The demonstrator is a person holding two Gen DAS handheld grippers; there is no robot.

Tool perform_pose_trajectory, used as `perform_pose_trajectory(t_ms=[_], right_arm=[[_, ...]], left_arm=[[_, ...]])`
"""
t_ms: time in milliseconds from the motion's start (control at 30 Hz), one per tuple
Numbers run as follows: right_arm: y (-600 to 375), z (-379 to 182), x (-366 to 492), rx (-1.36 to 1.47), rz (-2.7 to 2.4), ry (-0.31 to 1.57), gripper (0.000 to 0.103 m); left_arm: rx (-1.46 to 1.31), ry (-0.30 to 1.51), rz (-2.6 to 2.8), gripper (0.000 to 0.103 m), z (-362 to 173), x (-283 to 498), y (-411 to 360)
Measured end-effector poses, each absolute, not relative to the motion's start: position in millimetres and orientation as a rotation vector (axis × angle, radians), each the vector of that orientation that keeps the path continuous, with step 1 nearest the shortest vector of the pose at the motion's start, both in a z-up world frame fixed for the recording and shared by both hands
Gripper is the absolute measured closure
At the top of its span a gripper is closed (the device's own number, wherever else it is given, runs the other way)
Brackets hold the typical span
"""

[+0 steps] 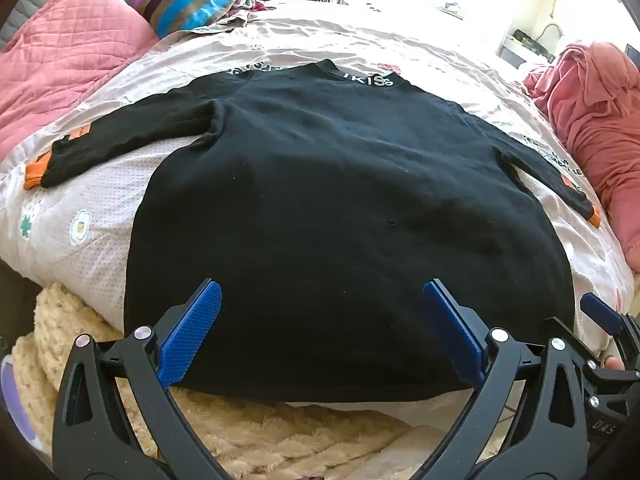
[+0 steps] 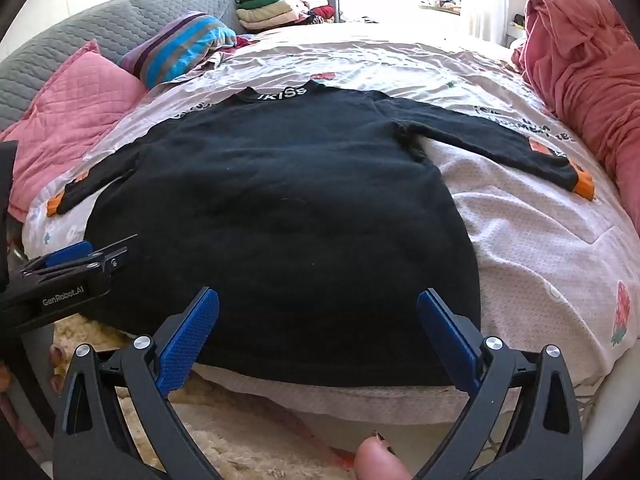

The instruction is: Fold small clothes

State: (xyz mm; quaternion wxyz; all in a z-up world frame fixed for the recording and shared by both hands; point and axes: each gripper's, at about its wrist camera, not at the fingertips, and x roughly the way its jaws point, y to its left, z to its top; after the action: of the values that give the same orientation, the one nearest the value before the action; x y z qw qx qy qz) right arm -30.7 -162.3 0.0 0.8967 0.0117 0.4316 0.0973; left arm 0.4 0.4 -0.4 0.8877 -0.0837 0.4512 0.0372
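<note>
1. Left wrist view: a black sweater (image 1: 344, 216) lies flat on a bed, spread over a pale floral bedspread (image 1: 100, 216). Its neckband points away from the camera and its hem runs along the near edge of the bed.
2. Both sleeves stretch outward, each ending in an orange cuff (image 1: 34, 174).
3. The left gripper (image 1: 320, 300) hangs over the hem, its blue fingers (image 1: 192, 332) spread wide with nothing between them.
4. A pink quilted pillow (image 1: 68, 60) and a striped pillow (image 1: 196, 0) sit at the far left. A pink bundled blanket (image 1: 600, 128) is at the right. A cream fluffy rug (image 1: 240, 432) lies below the bed edge.
5. Right wrist view: the same sweater (image 2: 280, 216) fills the middle of the bed, its hem nearest.
6. The right gripper (image 2: 318, 304) hovers over the hem, released, fingers wide apart and empty.
7. The other gripper (image 2: 76, 258) shows at the left edge, over the sweater's corner.
8. Folded clothes (image 2: 280, 6) are stacked at the far side. A fingertip (image 2: 380, 460) shows at the bottom.
</note>
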Motion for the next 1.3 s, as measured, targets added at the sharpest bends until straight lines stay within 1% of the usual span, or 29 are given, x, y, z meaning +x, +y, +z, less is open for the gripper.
perform_pose_trajectory(t_ms=[1300], right_arm=[[-161.8, -0.5, -35.1, 0.036, 0.229, 0.903, 0.004]], left_arm=[[-0.159, 0.907, 0.086, 0.008, 8.9, -3.5, 1.0]])
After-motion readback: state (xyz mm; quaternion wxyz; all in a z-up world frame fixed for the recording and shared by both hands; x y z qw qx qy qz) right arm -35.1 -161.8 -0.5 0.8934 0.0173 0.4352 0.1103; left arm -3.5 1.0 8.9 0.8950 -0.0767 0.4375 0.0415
